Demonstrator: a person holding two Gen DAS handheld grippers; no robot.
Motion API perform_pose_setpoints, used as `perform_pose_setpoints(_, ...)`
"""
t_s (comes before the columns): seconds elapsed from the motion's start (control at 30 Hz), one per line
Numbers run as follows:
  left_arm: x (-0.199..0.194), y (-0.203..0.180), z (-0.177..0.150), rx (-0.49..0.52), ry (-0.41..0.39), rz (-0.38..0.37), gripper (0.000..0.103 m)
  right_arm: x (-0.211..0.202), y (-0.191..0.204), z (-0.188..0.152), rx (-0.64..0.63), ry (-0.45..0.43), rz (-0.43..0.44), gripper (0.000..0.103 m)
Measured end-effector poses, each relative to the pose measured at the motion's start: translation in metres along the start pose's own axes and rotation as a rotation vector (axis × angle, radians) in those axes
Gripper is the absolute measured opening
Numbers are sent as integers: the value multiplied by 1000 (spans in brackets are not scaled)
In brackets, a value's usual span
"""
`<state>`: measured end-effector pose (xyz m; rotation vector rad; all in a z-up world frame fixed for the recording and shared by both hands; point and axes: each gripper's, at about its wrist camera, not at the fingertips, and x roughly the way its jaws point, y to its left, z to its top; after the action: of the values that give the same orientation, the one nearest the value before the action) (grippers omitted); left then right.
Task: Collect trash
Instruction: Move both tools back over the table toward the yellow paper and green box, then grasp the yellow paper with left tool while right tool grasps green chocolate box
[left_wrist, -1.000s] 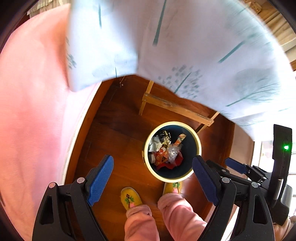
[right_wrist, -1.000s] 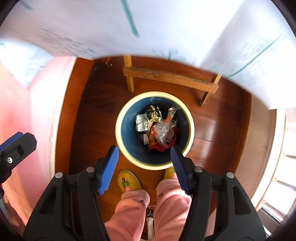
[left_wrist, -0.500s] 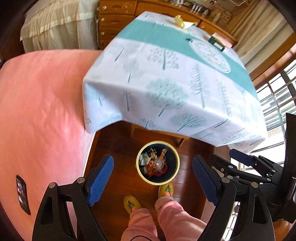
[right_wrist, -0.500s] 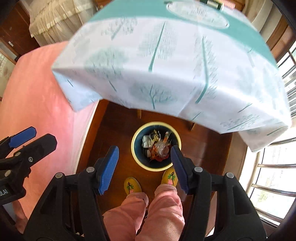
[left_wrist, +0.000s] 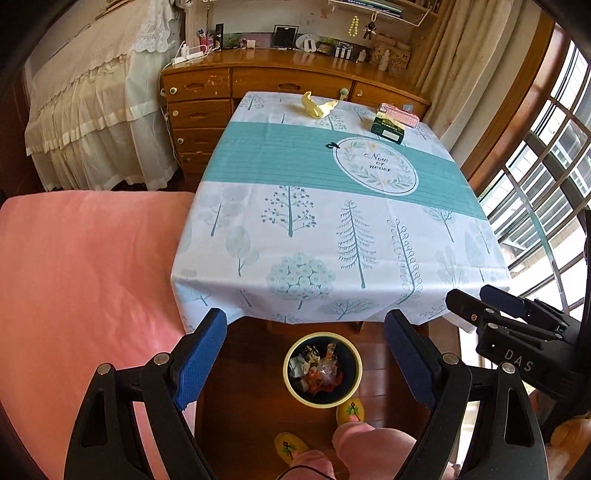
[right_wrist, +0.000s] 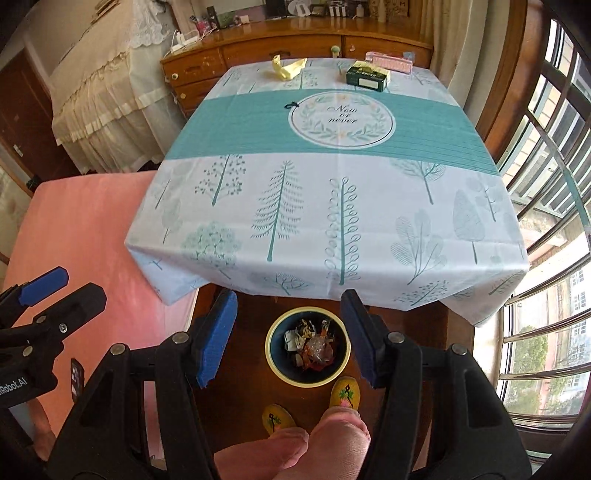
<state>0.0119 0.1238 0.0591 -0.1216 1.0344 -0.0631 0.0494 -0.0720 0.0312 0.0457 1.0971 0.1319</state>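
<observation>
A round bin (left_wrist: 322, 369) (right_wrist: 307, 347) with a cream rim stands on the wooden floor below the table's near edge, holding several crumpled wrappers. On the tree-print tablecloth (left_wrist: 332, 206) (right_wrist: 325, 192), at the far end, lie a crumpled yellow paper (left_wrist: 317, 105) (right_wrist: 288, 68), a dark green box (left_wrist: 388, 127) (right_wrist: 367, 76) and a pink pack (left_wrist: 400, 112) (right_wrist: 391, 62). My left gripper (left_wrist: 306, 332) hangs open high above the bin with nothing between its blue pads. My right gripper (right_wrist: 290, 310) is open and empty too, beside it.
A pink-covered bed (left_wrist: 85, 280) lies at the left. A wooden dresser (left_wrist: 229, 88) stands behind the table, a draped piece of furniture (left_wrist: 96, 110) at far left. Barred windows (right_wrist: 546, 221) fill the right. A person's pink trouser legs and yellow slippers (right_wrist: 345, 393) stand by the bin.
Both grippers have risen well above the bin, from under the table's edge to over it. The table top and its far objects have come into view. Both stayed open and empty.
</observation>
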Motion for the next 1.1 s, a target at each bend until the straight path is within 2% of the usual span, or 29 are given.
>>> perform_pose_setpoints(0.13, -3, -8, 23, 30, -26, -9, 88, -16, -18, 17, 47, -53, -12, 56)
perform_pose_setpoints(0.3, 13, -22, 55, 62, -20, -7, 88, -22, -39, 40, 72, -96, -22, 56)
perform_pose_setpoints(0.53, 70, -34, 117, 49, 12, 27, 88, 14, -74, 93, 92, -98, -11, 56)
perform_pose_setpoints(0.77, 153, -59, 226, -6, 67, 62, 88, 90, -124, 196, 87, -43, 59, 56)
perform_pose_setpoints(0.9, 211, -81, 299, -2, 98, 86, 88, 137, -161, 265, 104, -26, 90, 71)
perform_pose_setpoints(1.03, 270, -98, 363, 17, 131, 114, 88, 186, -196, 332, 117, -8, 106, 79)
perform_pose_setpoints(1.1, 296, -102, 391, 29, 140, 126, 88, 211, -211, 363, 132, 1, 116, 80)
